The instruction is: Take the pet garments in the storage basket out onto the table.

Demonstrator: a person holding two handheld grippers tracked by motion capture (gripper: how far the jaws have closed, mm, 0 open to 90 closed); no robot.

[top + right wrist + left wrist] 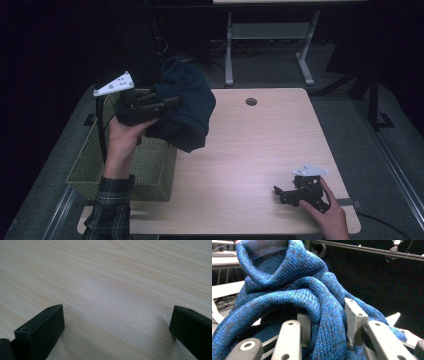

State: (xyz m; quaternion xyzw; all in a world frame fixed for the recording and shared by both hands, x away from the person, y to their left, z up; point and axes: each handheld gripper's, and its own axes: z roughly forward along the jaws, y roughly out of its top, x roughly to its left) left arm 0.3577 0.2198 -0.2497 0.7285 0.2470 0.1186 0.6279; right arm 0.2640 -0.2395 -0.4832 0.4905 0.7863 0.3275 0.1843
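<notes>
A dark blue knitted garment [189, 107] hangs bunched in the air over the table's left edge, above the basket. My left gripper [167, 104] is shut on it and held level, pointing right. In the left gripper view a thick fold of the blue knitted garment [294, 287] is pinched between the grey fingers [355, 315] of the left gripper [328, 317]. My right gripper [281, 194] rests low on the table at the front right, pointing left. In the right gripper view the right gripper [117, 322] stands open, with only bare wood between its black fingers [42, 327].
A green woven basket [150, 172] stands at the left edge of the light wooden table [250, 150], under the garment. A round cable hole [251, 101] sits near the table's far edge. Another desk's grey legs [229, 50] stand on the floor behind.
</notes>
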